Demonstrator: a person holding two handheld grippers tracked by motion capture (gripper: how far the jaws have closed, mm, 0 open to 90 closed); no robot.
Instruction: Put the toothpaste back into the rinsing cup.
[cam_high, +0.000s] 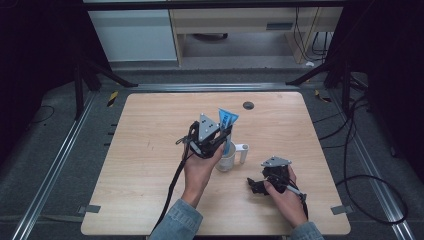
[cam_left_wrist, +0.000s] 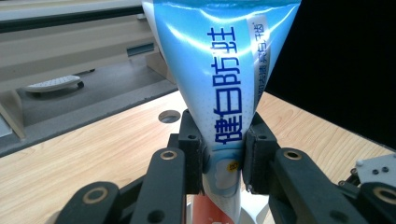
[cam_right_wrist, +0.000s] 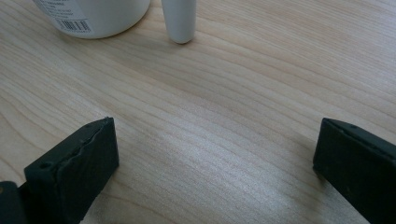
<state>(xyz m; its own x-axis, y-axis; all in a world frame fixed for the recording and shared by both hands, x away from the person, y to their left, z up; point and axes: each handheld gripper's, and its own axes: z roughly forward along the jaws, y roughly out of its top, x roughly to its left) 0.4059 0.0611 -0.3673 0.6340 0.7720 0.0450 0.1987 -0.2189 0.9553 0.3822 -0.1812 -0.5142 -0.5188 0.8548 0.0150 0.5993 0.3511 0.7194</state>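
High view shows your left gripper (cam_high: 223, 136) pinching 1 blue-and-white toothpaste tube (cam_high: 227, 120) with dark blue print, flat end up, lower end inside 1 white mug (cam_high: 226, 159) near the middle of the wooden table (cam_high: 140, 165). Your right gripper (cam_high: 256, 186), jaws spread wide and holding nothing, rests on the table just right of the mug's handle (cam_high: 243, 153).

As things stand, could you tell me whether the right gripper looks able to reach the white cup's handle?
Probably yes: the right gripper is open, and bare table lies between it and the cup's handle.
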